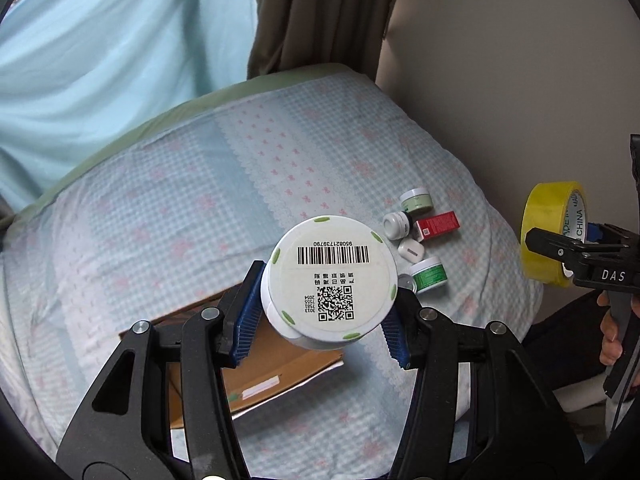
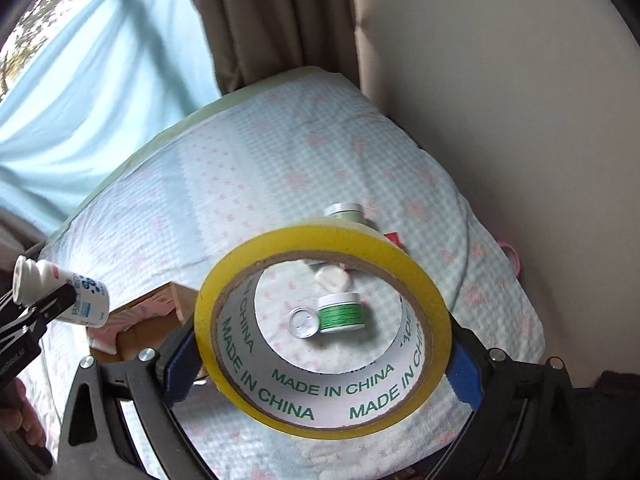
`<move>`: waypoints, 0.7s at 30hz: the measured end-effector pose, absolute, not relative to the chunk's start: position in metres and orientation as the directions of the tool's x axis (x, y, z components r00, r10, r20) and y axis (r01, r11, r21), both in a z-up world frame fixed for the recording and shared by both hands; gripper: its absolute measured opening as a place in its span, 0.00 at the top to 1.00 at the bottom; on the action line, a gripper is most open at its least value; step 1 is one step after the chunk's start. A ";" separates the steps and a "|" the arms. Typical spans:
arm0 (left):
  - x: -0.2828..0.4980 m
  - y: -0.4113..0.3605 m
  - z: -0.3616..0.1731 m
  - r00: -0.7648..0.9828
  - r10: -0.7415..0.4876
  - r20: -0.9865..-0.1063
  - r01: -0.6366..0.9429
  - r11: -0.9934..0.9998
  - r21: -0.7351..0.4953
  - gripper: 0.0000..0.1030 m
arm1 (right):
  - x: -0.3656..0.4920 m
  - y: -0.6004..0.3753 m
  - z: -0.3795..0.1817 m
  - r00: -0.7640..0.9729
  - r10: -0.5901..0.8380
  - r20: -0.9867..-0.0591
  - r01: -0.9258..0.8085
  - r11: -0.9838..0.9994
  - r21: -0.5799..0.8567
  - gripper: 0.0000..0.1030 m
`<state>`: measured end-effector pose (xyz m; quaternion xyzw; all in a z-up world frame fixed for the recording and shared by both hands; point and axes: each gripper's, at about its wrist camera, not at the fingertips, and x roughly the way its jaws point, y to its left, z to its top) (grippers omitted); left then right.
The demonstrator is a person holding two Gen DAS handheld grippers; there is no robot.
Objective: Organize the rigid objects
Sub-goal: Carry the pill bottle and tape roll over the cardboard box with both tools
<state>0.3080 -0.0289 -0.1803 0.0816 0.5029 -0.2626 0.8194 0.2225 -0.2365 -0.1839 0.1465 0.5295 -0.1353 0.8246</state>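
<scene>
Above the bed [image 1: 168, 200], my left gripper [image 1: 324, 312] pinches the white bottle [image 1: 330, 280], the right gripper [image 2: 324, 340] the tape roll [image 2: 320, 332]; I should lower both squarely over the cardboard box [image 1: 276, 376] before releasing.

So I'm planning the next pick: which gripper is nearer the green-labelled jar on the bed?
Right. The right gripper, holding the tape roll, hangs almost over the green-labelled jar; the left gripper hangs further off.
</scene>
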 end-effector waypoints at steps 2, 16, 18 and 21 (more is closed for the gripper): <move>0.306 0.004 -0.174 0.371 -0.348 -0.861 0.489 0.861 -0.137 0.53 | 0.229 -0.200 -0.171 0.411 -0.019 -0.911 0.294 0.949 0.113 0.04; 0.305 0.181 -0.217 0.410 -0.202 -0.889 0.287 0.954 -0.085 0.53 | 0.286 0.014 -0.216 0.317 0.186 -0.930 -0.148 0.978 0.145 0.04; 0.310 0.190 -0.231 0.395 -0.189 -0.899 0.262 0.961 -0.087 0.53 | 0.293 0.028 -0.235 0.284 0.185 -0.941 -0.183 0.974 0.136 0.04; 0.318 0.197 -0.252 0.370 -0.162 -0.915 0.237 0.969 -0.076 0.53 | 0.308 0.038 -0.268 0.230 0.179 -0.957 -0.226 0.966 0.126 0.04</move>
